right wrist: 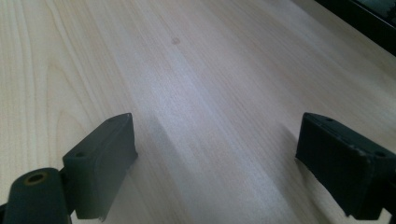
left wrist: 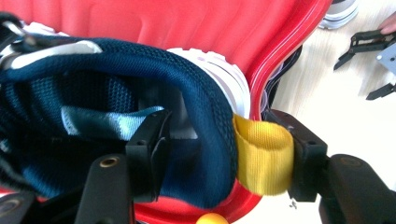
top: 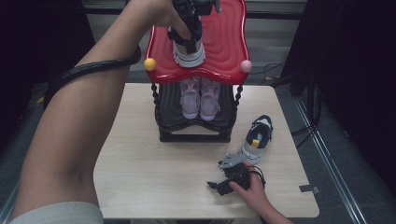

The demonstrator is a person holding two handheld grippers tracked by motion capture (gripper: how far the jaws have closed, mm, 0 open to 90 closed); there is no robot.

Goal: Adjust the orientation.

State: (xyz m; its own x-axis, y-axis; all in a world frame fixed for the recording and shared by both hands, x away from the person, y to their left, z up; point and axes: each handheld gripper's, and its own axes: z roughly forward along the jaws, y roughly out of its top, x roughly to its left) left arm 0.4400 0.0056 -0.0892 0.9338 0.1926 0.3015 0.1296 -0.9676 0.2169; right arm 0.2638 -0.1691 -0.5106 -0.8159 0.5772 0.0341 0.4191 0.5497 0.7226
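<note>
Straddling the navy shoe (left wrist: 140, 116)'s heel unclenched, the left gripper (left wrist: 224, 154) hides its toe; right gripper (right wrist: 215, 163) gapes empty.

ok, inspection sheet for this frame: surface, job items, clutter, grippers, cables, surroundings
Surface: pale wood table, bare at the front.
Job's things: navy shoe on the red top shelf; matching shoe on the table; lilac pair on the black lower shelf.
Clutter: nothing seen.
Grippers: left gripper straddles the navy shoe's heel and yellow loop, pads slack; right gripper open, low over the table.
Cables: black cable along the left forearm.
Surroundings: dark floor, loose cables at right.
</note>
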